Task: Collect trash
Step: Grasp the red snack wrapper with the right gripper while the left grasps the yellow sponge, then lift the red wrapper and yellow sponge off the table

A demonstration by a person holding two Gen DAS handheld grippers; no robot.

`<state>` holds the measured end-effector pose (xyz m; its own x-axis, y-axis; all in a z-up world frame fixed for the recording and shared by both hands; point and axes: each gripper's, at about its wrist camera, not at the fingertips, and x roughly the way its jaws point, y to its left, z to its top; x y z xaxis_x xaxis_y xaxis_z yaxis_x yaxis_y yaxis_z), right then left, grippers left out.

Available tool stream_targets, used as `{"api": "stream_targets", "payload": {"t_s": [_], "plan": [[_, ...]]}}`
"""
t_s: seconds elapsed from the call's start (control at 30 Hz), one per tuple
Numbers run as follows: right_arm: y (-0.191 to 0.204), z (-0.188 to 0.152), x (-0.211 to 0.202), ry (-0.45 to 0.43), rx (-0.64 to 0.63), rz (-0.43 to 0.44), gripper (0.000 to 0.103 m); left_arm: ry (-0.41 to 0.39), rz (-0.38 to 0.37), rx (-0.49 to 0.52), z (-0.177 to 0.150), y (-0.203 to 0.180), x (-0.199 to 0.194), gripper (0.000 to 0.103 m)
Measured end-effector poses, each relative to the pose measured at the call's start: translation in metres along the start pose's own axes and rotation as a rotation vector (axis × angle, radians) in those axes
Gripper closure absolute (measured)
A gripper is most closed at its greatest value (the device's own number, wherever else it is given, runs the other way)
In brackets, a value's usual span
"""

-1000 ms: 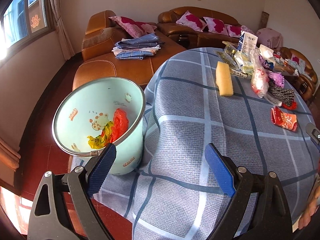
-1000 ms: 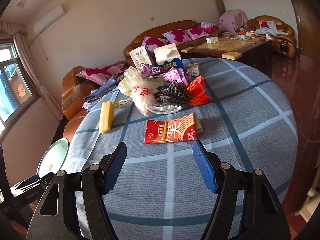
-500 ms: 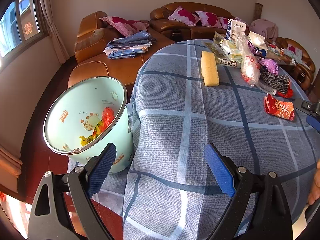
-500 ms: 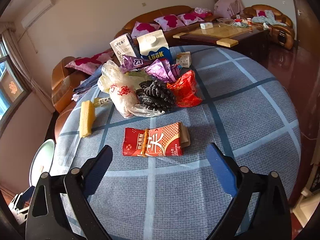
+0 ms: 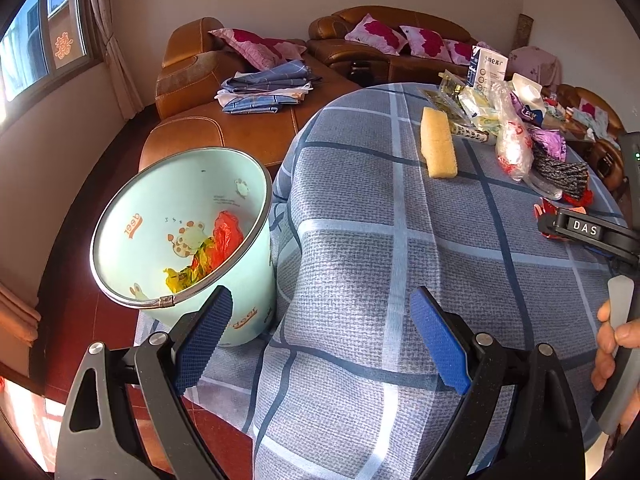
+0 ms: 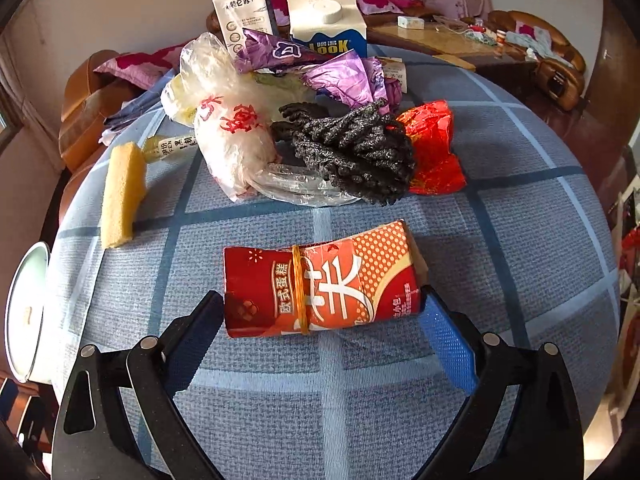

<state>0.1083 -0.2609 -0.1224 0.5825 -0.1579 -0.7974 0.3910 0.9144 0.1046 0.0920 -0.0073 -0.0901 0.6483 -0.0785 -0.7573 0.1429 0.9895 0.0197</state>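
Observation:
A red snack packet [image 6: 320, 286] bound with a rubber band lies on the blue checked tablecloth [image 6: 328, 392]. My right gripper [image 6: 320, 304] is open, its fingertips at the packet's two ends, low over the cloth. In the left wrist view the right gripper's body [image 5: 588, 230] covers most of the packet. My left gripper [image 5: 320, 332] is open and empty above the table's near edge, next to a pale green bin [image 5: 180, 232] holding red and yellow wrappers [image 5: 208, 252].
A trash pile sits farther back: a clear plastic bag [image 6: 228, 132], black gloves [image 6: 356, 152], a red wrapper [image 6: 432, 152], purple wrappers [image 6: 348, 80], a milk carton [image 6: 328, 24], a yellow sponge [image 6: 122, 192]. Brown sofas [image 5: 248, 124] stand behind the table.
My right gripper has moved forward and down until its open fingers flank the red snack packet. My left gripper has shifted slightly beside the bin.

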Motion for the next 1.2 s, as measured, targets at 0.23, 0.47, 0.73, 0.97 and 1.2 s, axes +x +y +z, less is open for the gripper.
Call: {"api": "stream_targets", "payload": {"t_s": [0.23, 0.47, 0.73, 0.97, 1.2], "plan": [[-0.013, -0.002, -0.009, -0.016, -0.021, 0.052, 0.013, 0.005, -0.019, -0.026, 0.002, -0.002, 0.014, 0.015], [-0.048, -0.002, -0.050, -0.190, -0.030, -0.014, 0.013, -0.039, -0.032, 0.015, 0.035, -0.025, 0.027, 0.015], [-0.121, 0.008, -0.064, -0.261, 0.146, -0.084, 0.013, -0.045, -0.092, 0.071, 0.098, -0.082, 0.064, 0.016], [-0.120, 0.002, -0.048, -0.235, 0.157, -0.032, 0.013, 0.085, -0.106, 0.022, 0.117, -0.108, 0.118, 0.044], [-0.121, 0.003, -0.041, -0.206, 0.183, -0.004, 0.013, 0.054, -0.127, -0.020, 0.112, -0.104, 0.116, 0.074]]}}
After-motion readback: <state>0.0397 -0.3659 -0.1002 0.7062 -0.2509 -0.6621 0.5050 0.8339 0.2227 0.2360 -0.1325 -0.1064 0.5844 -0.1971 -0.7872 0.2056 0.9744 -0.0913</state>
